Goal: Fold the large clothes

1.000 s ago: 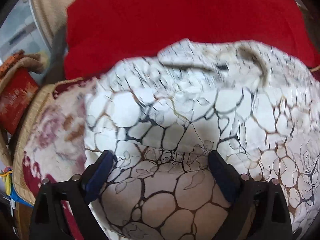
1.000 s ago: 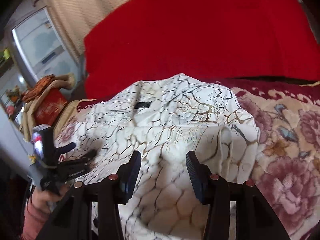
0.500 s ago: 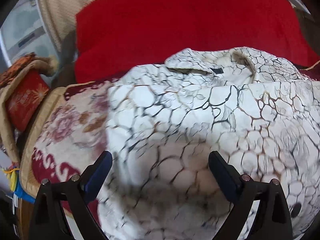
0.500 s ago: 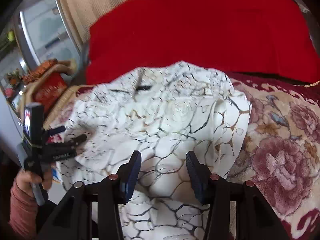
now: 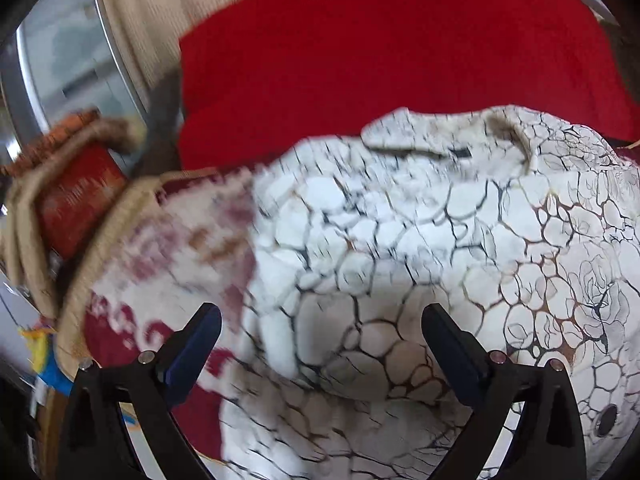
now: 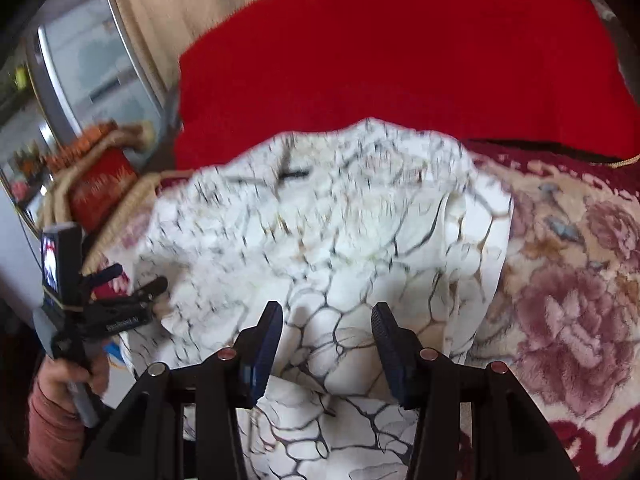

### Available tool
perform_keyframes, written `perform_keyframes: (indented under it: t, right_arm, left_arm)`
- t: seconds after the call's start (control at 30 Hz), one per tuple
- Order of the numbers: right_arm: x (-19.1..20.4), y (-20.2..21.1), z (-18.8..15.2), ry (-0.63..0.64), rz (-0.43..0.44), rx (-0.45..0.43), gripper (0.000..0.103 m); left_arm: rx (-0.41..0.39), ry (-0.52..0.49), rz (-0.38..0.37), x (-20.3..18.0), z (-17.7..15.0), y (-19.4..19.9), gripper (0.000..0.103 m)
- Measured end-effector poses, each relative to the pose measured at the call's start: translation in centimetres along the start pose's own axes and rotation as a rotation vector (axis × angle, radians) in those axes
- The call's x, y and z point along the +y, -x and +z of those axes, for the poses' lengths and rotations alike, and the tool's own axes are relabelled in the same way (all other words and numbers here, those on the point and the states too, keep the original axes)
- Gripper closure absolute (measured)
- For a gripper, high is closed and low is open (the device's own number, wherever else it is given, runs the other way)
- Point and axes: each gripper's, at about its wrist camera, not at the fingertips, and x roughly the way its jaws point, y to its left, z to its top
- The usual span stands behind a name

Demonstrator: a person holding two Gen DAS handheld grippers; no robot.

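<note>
The left gripper (image 5: 320, 344) has its blue-padded jaws spread wide, with nothing pinched between them. Directly under and between its tips lies the garment (image 5: 420, 248), a white piece printed with a cracked web of black and brown lines, and with outlined roses toward the right-hand finger. A rounded fold of it bulges between the jaws, shadowed on top. A small dark round button or snap shows just outside the right finger, low down.

The right gripper (image 6: 326, 332) holds its jaws about half apart. The same garment (image 6: 320, 240) lies beneath and between them in soft ridges; whether the pads actually press on the cloth cannot be told from this view. To the left of this gripper the other gripper is seen from outside, its fingers at the garment's left edge, carried by a hand (image 6: 68, 376) in a pinkish sleeve.

Beyond the tips of both grippers the garment runs on, blurred, to its collar (image 5: 440, 140) with a small dark label at the neck. It lies on a flowered blanket (image 6: 568, 300), cream with dusky pink blooms and a dark red border, bare to the right of the right gripper and left of the left one.

Farther still, behind the collar, sits a bright red blanket (image 5: 380, 48).
</note>
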Motion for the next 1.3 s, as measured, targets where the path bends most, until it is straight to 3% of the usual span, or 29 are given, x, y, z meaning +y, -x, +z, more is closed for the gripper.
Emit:
perform_keyframes:
  t: [0.1,0.2,0.43,0.7,1.3]
  right_arm:
    - [-0.4,0.3,0.3,-0.021,-0.017,-0.033,0.052]
    - [-1.8,-2.6,0.2,-0.076,-0.065,0.081,0.052]
    - [0.1,-1.2,0.4,-0.032,-0.064,0.008,0.052]
    - [2.9,3.7,0.4,0.012,-0.072,-0.132,0.047]
    - [6.3,10.4,-1.7,0.078,-0.040,-0.170,0.047]
  left_arm:
    - [0.044,-0.008,-0.003,-0.3,0.0,-1.2,0.003]
    - [0.111,-0.023,-0.012,-1.0,-0.5,-2.8,0.002]
    - [0.039,0.013,0.001,-0.4,0.3,-0.6,0.003]
    - [-0.042,0.116,0.033,1.3,-0.3,4.4,0.003]
    - [-0.182,0.129,0.003,1.4,-1.8,14.2,0.002]
